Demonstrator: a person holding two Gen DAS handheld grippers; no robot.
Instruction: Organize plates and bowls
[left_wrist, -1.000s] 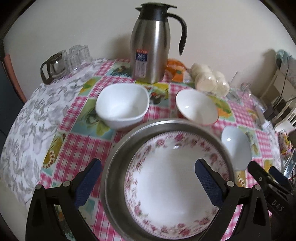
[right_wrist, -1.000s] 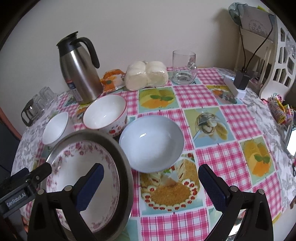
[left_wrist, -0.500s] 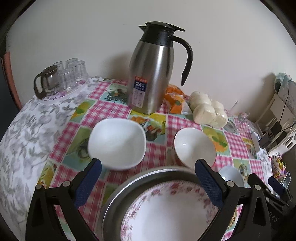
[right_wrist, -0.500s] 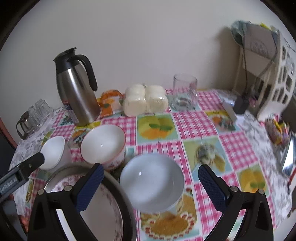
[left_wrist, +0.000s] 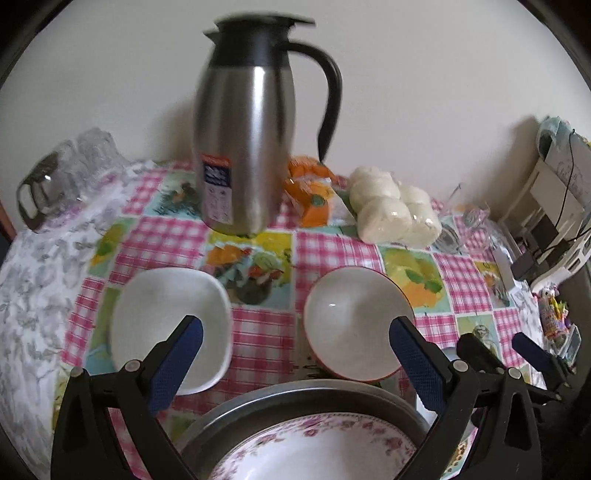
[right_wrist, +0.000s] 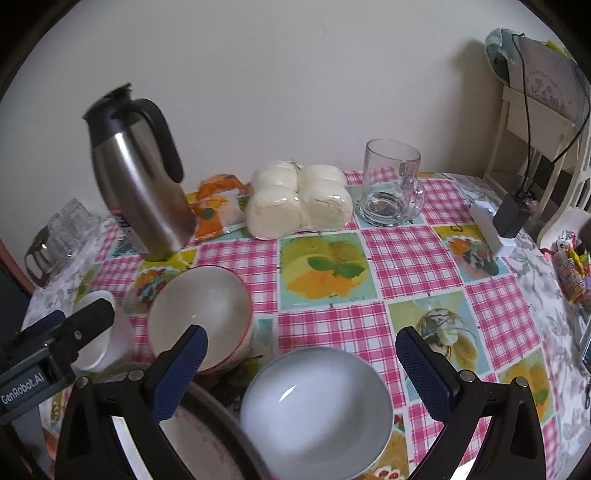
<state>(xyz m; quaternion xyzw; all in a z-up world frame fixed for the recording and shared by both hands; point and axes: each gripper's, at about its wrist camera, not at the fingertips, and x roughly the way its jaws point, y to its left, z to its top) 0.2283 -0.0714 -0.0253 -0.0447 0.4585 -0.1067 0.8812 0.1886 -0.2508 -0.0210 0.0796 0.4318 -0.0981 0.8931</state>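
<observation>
Left gripper (left_wrist: 291, 343): jaws spread wide, nothing between them; held above the near table edge, over the gap between two bowls.
Right gripper (right_wrist: 301, 354): jaws spread wide, empty; its left finger overlaps the red-rimmed bowl in view, and contact cannot be told.
Square white bowl (left_wrist: 168, 325): upright on the tablecloth (right_wrist: 413, 254), left of centre, apart from its neighbours.
Red-rimmed bowl (left_wrist: 354, 325): upright, right of the square bowl; a bare checked strip lies between them.
Floral plate (left_wrist: 317, 458): seated inside the steel pan (left_wrist: 295, 397) at the near edge; pan rim just beside the red-rimmed bowl.
Pale blue bowl (right_wrist: 317, 410): at the near edge, just beside the pan rim.
Steel jug (left_wrist: 245, 144): upright behind the bowls, well apart from them.
Rear row: orange packet (right_wrist: 216, 205), wrapped buns (right_wrist: 299, 201), glass mug (right_wrist: 391, 184), along the wall side.
Open room: bare cloth on the centre and right of the table.
Left edge: cluster of glasses (left_wrist: 62, 173).
</observation>
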